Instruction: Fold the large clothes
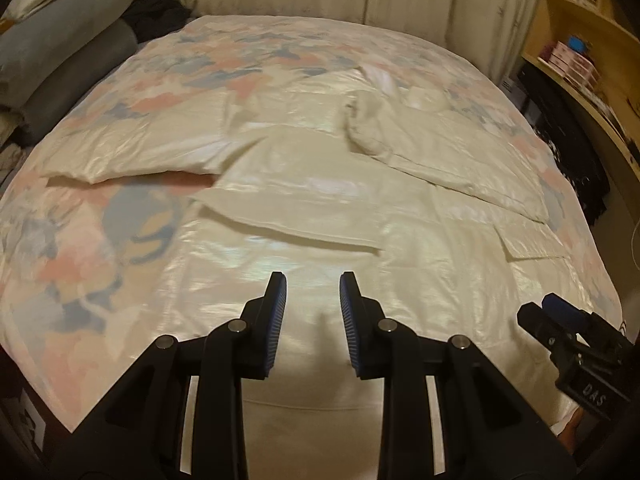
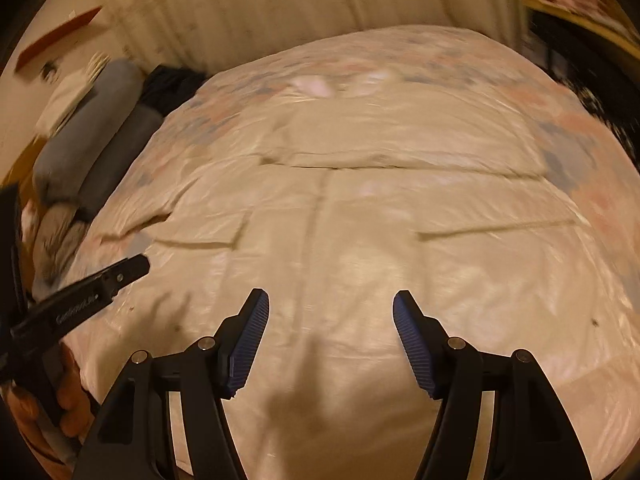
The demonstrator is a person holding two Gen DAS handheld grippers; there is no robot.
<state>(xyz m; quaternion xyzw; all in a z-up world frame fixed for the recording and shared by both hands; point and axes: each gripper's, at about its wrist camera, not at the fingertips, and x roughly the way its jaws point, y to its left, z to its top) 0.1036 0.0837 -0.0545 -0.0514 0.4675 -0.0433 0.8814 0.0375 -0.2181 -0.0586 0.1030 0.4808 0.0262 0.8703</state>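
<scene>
Left wrist view: cream jacket [image 1: 320, 208] spread across frame centre on floral bedspread [image 1: 80, 240], sleeves folded inward. Left gripper [image 1: 313, 284] hovers at lower centre, jaws parted, gripping nothing. Right gripper [image 1: 538, 312] at lower right edge, jaw state unclear here.

Right wrist view: right gripper [image 2: 331, 300] at lower centre over jacket [image 2: 360, 220], jaws wide apart, empty. Grey pillows [image 2: 88, 144] upper left.

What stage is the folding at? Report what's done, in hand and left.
Done: the cream jacket lies spread flat on the floral bedspread, and both sleeves look folded across its chest. In hand: nothing; the left claw and right claw hover open above the near hem, gripping no fabric. Left: folding the body up, probably starting from that hem.
</scene>
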